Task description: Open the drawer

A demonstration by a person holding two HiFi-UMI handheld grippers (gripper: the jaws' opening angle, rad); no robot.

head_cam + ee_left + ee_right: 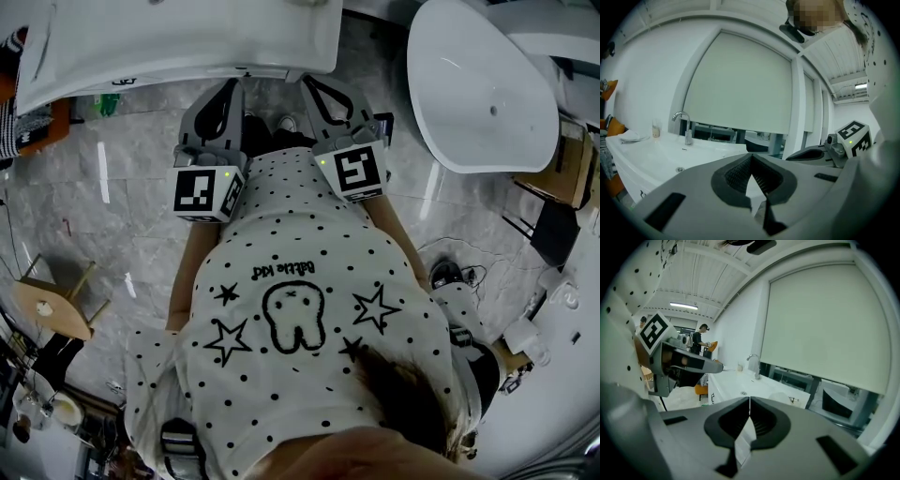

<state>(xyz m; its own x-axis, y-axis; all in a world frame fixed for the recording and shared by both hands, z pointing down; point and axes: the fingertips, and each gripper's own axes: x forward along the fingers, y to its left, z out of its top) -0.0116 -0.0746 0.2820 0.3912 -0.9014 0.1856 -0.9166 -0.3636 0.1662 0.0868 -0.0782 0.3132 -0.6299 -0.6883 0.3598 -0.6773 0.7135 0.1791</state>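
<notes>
Drawer cannot be picked out for certain in any view. A white sink cabinet (pixel 187 37) stands just ahead of the person. Its front (pixel 707 391) bears a small dark mark, too small to tell what it is. The left gripper (pixel 228 91) and right gripper (pixel 317 89) are side by side, pointing at the cabinet's edge over a marble floor (pixel 103 234). Each one's jaws are together with nothing between them. A tap (pixel 685 125) rises at the basin's back.

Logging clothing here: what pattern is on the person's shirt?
White shirt with black dots, stars and a tooth drawing; best in head view.
</notes>
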